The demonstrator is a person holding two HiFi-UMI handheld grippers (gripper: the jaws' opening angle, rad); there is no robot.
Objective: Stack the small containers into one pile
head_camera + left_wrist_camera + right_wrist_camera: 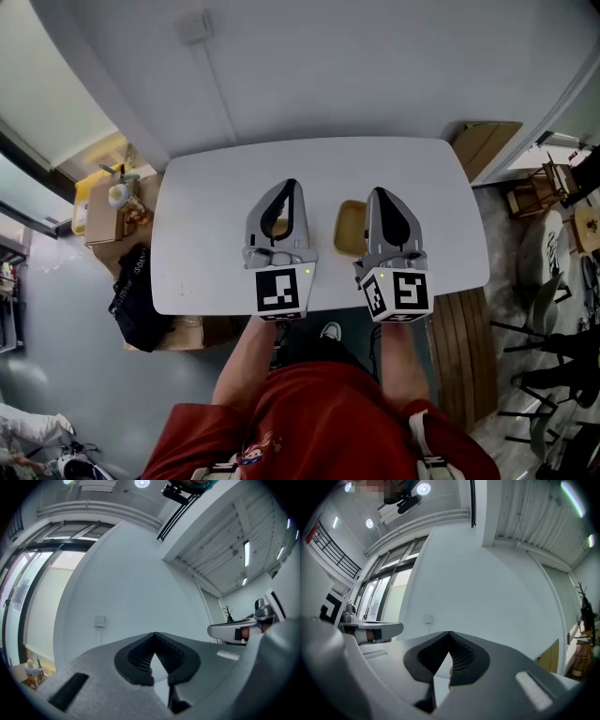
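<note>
In the head view a white table (206, 244) lies below me. A small tan container (350, 228) sits on it between the two grippers. A second tan container (279, 227) peeks out from under the left gripper, mostly hidden. My left gripper (289, 186) and right gripper (379, 193) hover side by side above the table's near half, tips pointing toward the far wall. Both are shut with nothing between the jaws. The left gripper view shows its shut jaws (154, 635) against the bare wall, and the right gripper view shows the same (450, 633).
A cardboard box with yellow items (105, 202) and a black bag (133, 286) stand left of the table. A wooden slatted bench (464, 352) and chairs (553, 253) are at the right. A wall socket (195, 26) sits on the far wall.
</note>
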